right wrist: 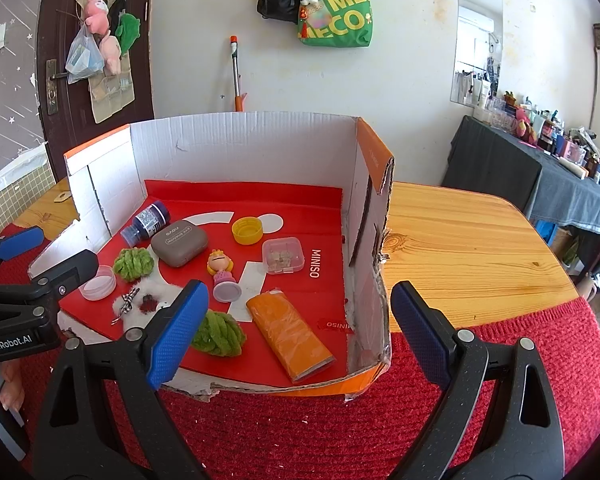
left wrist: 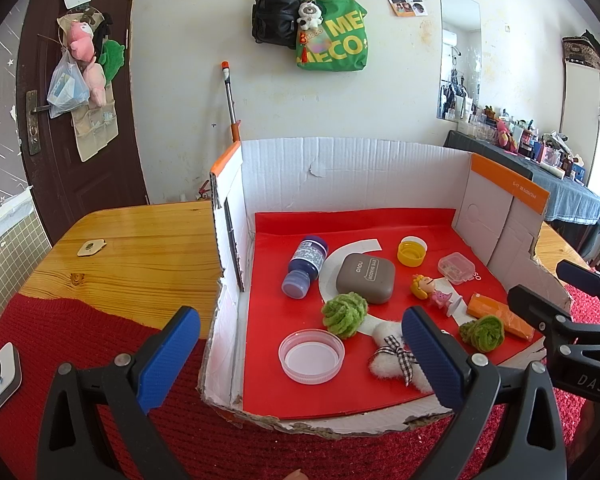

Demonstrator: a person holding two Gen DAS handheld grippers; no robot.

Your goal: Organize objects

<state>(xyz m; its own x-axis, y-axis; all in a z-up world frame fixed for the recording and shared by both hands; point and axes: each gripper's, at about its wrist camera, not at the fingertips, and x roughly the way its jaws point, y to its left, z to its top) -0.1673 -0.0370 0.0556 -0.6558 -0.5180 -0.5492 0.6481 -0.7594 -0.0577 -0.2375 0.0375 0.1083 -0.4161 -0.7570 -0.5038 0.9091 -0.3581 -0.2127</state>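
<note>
Both my tools spread apart and empty, left tool (left wrist: 300, 356) low centre, right tool (right wrist: 300, 332) low centre, cardboard box (right wrist: 240, 148) of small items mid-frame.

- The cardboard box (right wrist: 236, 148) stood on the table (right wrist: 460, 240), its near side open.
- In it, the bottle (right wrist: 146, 220) lay left of the case (right wrist: 179, 242).
- The doll (right wrist: 222, 274) lay before the cap (right wrist: 247, 230).

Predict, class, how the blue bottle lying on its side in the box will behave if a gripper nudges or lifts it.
The blue bottle lies on its round side, so it will probably roll across the red liner. Its smooth wall may slip between pads. It looks small, likely light.
</note>
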